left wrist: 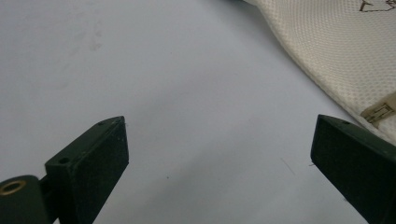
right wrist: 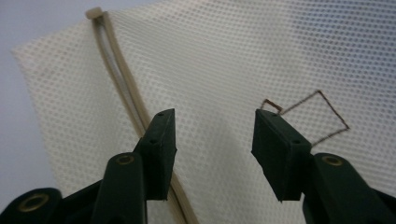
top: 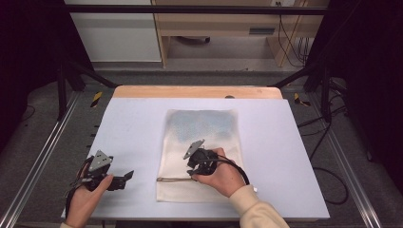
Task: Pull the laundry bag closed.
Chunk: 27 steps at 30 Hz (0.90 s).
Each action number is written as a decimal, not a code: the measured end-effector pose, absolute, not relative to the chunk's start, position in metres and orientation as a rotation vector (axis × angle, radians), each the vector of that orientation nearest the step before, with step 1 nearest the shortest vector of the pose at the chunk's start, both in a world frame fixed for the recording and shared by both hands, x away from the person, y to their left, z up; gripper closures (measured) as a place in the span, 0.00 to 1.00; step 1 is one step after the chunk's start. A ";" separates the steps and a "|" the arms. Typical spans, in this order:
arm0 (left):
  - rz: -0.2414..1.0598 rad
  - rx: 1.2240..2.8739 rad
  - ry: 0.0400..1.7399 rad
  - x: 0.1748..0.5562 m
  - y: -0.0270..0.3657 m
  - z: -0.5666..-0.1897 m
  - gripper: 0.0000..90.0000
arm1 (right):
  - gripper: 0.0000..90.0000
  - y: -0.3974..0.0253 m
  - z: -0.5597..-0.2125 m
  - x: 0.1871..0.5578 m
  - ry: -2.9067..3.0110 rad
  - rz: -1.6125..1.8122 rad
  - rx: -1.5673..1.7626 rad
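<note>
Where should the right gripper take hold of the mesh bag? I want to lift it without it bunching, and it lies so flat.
Probably at the zipper seam of the mesh bag, coming down from above. The seam is the one raised, firm line on the flat mesh, and the open right gripper already hangs beside it.

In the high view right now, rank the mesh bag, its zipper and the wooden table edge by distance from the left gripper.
1. Zipper, whose end lies just right of the left gripper.
2. Mesh bag, mid-table, middle farther right.
3. Wooden table edge, far side.
</note>
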<state>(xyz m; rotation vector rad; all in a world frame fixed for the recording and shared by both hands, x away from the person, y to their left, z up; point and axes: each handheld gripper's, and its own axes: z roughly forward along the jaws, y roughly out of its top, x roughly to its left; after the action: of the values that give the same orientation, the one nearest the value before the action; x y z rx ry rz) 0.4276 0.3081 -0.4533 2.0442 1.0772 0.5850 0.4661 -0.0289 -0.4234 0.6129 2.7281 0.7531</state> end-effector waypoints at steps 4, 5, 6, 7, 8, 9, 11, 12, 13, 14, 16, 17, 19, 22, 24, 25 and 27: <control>0.588 2.034 1.091 0.430 0.311 -0.454 0.04 | 0.67 -0.016 -0.421 0.466 2.780 0.740 0.569; 0.586 2.038 1.091 0.431 0.311 -0.455 0.05 | 0.68 -0.012 -0.421 0.466 2.787 0.747 0.555; 0.588 2.044 1.089 0.431 0.311 -0.455 0.04 | 0.71 -0.009 -0.420 0.466 2.805 0.756 0.556; 0.588 2.044 1.089 0.431 0.311 -0.455 0.05 | 0.71 -0.009 -0.420 0.466 2.805 0.756 0.556; 0.587 2.044 1.088 0.432 0.311 -0.455 0.05 | 0.73 -0.002 -0.418 0.465 2.837 0.792 0.539; 0.587 2.044 1.088 0.432 0.311 -0.455 0.04 | 0.74 0.001 -0.417 0.464 2.844 0.801 0.527; 0.583 2.043 1.088 0.432 0.312 -0.455 0.05 | 0.76 0.005 -0.416 0.463 2.848 0.807 0.510; 0.582 2.045 1.085 0.432 0.312 -0.455 0.05 | 0.78 0.011 -0.416 0.461 2.856 0.808 0.474; 0.579 2.048 1.083 0.433 0.312 -0.455 0.05 | 0.78 0.013 -0.416 0.461 2.858 0.810 0.468; 0.553 2.035 1.080 0.433 0.311 -0.455 0.05 | 0.79 0.015 -0.416 0.460 2.853 0.818 0.466; 0.541 2.034 1.070 0.433 0.310 -0.456 0.05 | 0.80 0.018 -0.416 0.459 2.855 0.847 0.468; 0.541 2.034 1.070 0.433 0.310 -0.456 0.05 | 0.80 0.018 -0.416 0.459 2.855 0.847 0.468; 0.540 2.042 1.064 0.433 0.309 -0.456 0.05 | 0.83 0.021 -0.416 0.457 2.859 0.871 0.457; 0.540 2.040 1.059 0.434 0.309 -0.455 0.05 | 0.86 0.024 -0.418 0.455 2.868 0.886 0.428; 0.546 2.036 1.057 0.434 0.309 -0.455 0.05 | 0.90 0.027 -0.418 0.453 2.868 0.899 0.423; 0.532 2.027 1.056 0.434 0.309 -0.455 0.05 | 0.90 0.027 -0.418 0.453 2.868 0.899 0.423; 0.520 2.009 1.050 0.435 0.310 -0.454 0.05 | 0.91 0.033 -0.420 0.449 2.874 0.934 0.377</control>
<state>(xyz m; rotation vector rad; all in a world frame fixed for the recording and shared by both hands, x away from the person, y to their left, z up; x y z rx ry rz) 0.4346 0.3104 -0.4538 2.0091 1.0501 0.5196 0.4490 0.0333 -0.4200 0.3772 2.8740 0.9338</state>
